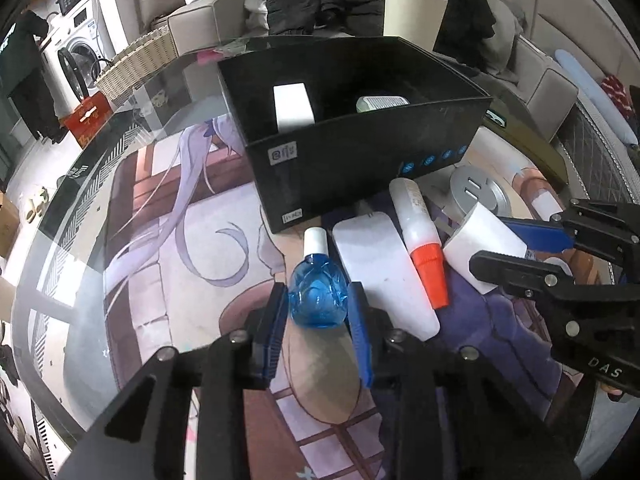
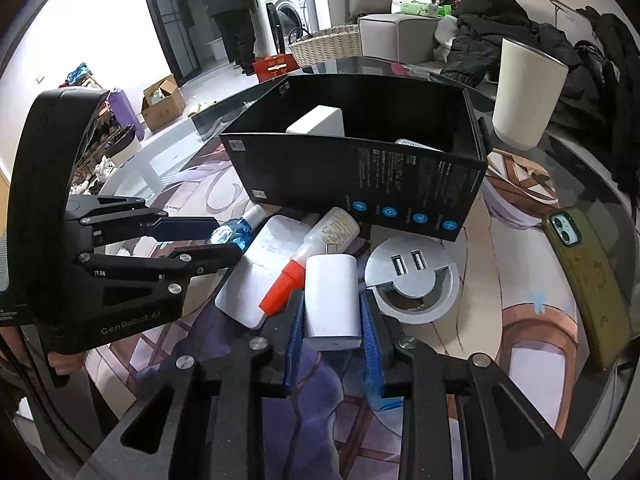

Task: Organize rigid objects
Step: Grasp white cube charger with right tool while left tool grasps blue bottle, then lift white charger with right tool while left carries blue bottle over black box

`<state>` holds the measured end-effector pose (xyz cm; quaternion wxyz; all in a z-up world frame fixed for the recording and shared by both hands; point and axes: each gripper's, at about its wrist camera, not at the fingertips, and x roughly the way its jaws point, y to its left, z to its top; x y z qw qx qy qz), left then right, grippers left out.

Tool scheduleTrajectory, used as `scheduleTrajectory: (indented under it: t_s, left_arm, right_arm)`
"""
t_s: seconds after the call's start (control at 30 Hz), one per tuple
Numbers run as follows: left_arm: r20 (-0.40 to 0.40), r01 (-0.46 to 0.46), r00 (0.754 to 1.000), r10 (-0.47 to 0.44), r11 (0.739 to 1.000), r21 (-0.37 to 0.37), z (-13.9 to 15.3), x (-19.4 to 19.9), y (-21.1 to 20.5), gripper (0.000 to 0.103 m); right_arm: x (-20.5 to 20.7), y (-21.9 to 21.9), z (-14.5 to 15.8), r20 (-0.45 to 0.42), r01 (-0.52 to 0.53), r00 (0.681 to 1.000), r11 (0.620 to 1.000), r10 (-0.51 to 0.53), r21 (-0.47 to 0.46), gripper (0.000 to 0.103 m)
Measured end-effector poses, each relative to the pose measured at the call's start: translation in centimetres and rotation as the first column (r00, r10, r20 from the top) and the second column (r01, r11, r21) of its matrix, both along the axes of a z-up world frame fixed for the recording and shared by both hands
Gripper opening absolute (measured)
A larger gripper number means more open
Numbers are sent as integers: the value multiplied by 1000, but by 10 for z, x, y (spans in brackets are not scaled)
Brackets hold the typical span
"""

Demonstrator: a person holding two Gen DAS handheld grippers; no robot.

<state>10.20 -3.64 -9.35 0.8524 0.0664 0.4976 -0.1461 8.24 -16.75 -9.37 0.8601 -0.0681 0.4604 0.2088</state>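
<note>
My left gripper [image 1: 318,304] is shut on a small blue bottle [image 1: 318,298] with a white cap, just above the printed mat. My right gripper [image 2: 332,312] is shut on a white charger block [image 2: 331,306]. The right gripper also shows in the left wrist view [image 1: 520,248], and the left gripper in the right wrist view [image 2: 224,242]. A black open box [image 1: 360,160] stands behind, holding a white block [image 1: 294,106] and a grey-green item [image 1: 382,103]. A flat white power bank [image 1: 384,272] and a white glue bottle with an orange cap [image 1: 420,232] lie in front of the box.
A silver round USB socket [image 2: 412,276] is set in the table. A phone in a yellow-green case [image 2: 588,280] lies at the right. A cream cup [image 2: 528,100] stands behind the box. A wicker basket [image 1: 136,64] and a sofa with dark clothes are beyond the glass table's edge.
</note>
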Motion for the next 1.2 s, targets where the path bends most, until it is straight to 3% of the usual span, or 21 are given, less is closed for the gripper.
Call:
scheduleTrajectory:
  t_s: [0.5,0.77,1.0,1.2]
  left_arm:
    - [1,3,1000,-3,1000,-3,0,-7,0,28]
    - [33,15,999,-15,1000,-8,7,-12,-3,28]
    - [181,20,983,-17,1000,-12,34,-24,-5,28]
    - [341,27,940,-9,998,-48,63,-39,-1,28]
  right_arm:
    - [7,7,-7,-17,4,1000,1000,-5,-29,27]
    - [4,4,-3,0,17,1000,1000,-17,1,26]
    - [-12,0,25,153,27,988,999,-32,35,26]
    - [-37,-2,58,354,15,934,996,-44,82,26]
